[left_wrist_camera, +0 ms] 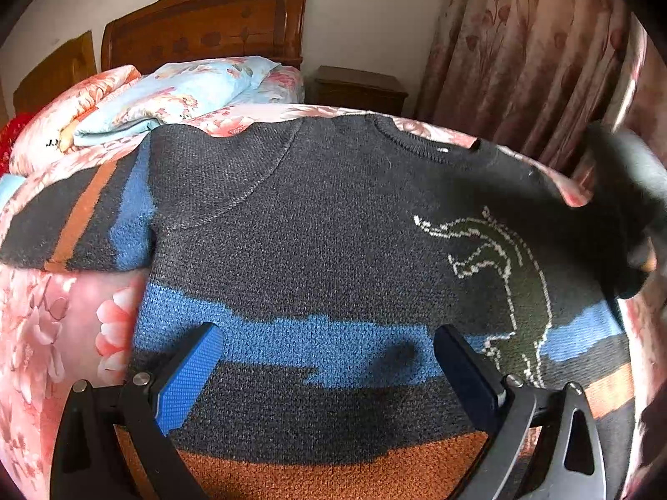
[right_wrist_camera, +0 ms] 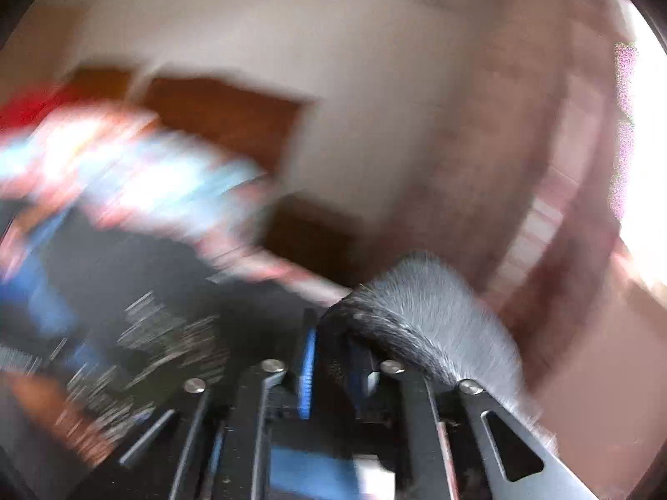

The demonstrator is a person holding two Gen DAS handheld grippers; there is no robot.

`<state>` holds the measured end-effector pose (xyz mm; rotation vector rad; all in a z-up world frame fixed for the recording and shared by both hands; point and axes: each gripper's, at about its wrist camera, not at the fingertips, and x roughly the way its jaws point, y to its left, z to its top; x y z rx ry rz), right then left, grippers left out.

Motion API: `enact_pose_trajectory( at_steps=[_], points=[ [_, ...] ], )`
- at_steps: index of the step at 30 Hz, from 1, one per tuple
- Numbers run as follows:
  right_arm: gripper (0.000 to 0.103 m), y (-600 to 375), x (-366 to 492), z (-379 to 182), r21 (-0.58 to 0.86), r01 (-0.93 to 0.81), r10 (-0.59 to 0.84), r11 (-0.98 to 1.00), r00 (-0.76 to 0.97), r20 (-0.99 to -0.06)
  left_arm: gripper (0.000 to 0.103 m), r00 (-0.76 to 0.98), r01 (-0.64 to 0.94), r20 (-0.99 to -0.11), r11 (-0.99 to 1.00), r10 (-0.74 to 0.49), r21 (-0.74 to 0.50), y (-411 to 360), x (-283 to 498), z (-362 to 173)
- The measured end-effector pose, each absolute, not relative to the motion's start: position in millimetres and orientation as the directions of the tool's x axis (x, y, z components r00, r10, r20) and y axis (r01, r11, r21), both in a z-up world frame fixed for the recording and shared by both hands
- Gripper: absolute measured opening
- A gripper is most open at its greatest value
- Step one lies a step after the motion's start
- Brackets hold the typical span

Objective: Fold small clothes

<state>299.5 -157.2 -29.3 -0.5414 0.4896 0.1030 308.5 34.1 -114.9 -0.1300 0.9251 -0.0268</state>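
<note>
A dark grey knit sweater [left_wrist_camera: 333, 225] with blue and orange bands and a white-outlined dinosaur lies front up on the bed. Its left sleeve [left_wrist_camera: 83, 221] is spread out flat to the side. My left gripper [left_wrist_camera: 329, 346] hovers open over the blue band near the hem, with nothing between its blue pads. At the right edge of the left wrist view the other sleeve [left_wrist_camera: 621, 208] is lifted off the bed and blurred. In the right wrist view, which is smeared by motion, my right gripper [right_wrist_camera: 329, 354] is shut on dark grey knit cloth [right_wrist_camera: 433, 321] that drapes over its right finger.
The bed has a pink floral cover [left_wrist_camera: 54, 333]. A light blue floral quilt [left_wrist_camera: 175, 96] is piled near the wooden headboard [left_wrist_camera: 208, 21]. A dark nightstand [left_wrist_camera: 358, 87] and a pink curtain [left_wrist_camera: 521, 54] stand beyond the bed.
</note>
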Motion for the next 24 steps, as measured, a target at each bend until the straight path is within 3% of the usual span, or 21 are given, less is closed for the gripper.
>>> enact_pose_trajectory(
  at_steps=[1,5,11,13,18,21,24],
  points=[
    [0.103,-145,300,-39,-0.491,-0.261,-0.023,0.831,0.866,-0.499,0.102,0.605,-0.032,-0.791,0.99,-0.088,-0.135,36,308,-115],
    [0.103,-141,292,-70,-0.431,-0.35,0.021,0.832,0.796,-0.605,0.102,0.613,-0.03,-0.782,0.986,-0.111,-0.164,38,306,-114],
    [0.103,-190,265,-61,-0.33,-0.289,0.017,0.899,0.775,-0.631,0.102,0.613,-0.016,-0.777,0.981,-0.143,-0.193,39,306,-112],
    [0.103,-211,270,-63,-0.23,-0.257,0.048,0.939,0.758,-0.65,0.102,0.603,-0.012,-0.776,0.971,-0.182,-0.237,44,308,-110],
    [0.103,-256,277,-56,0.008,-0.155,0.125,0.988,0.768,-0.628,0.098,0.587,-0.048,-0.749,0.911,-0.307,-0.411,57,325,-106],
    [0.103,-268,278,-54,0.099,-0.12,0.156,0.988,0.783,-0.603,0.098,0.562,-0.063,-0.789,0.939,-0.247,-0.339,41,349,-106],
    [0.103,-271,276,-53,0.139,-0.111,0.171,0.984,0.804,-0.57,0.075,0.551,-0.034,-0.817,0.974,-0.17,-0.226,17,364,-106]
  ],
)
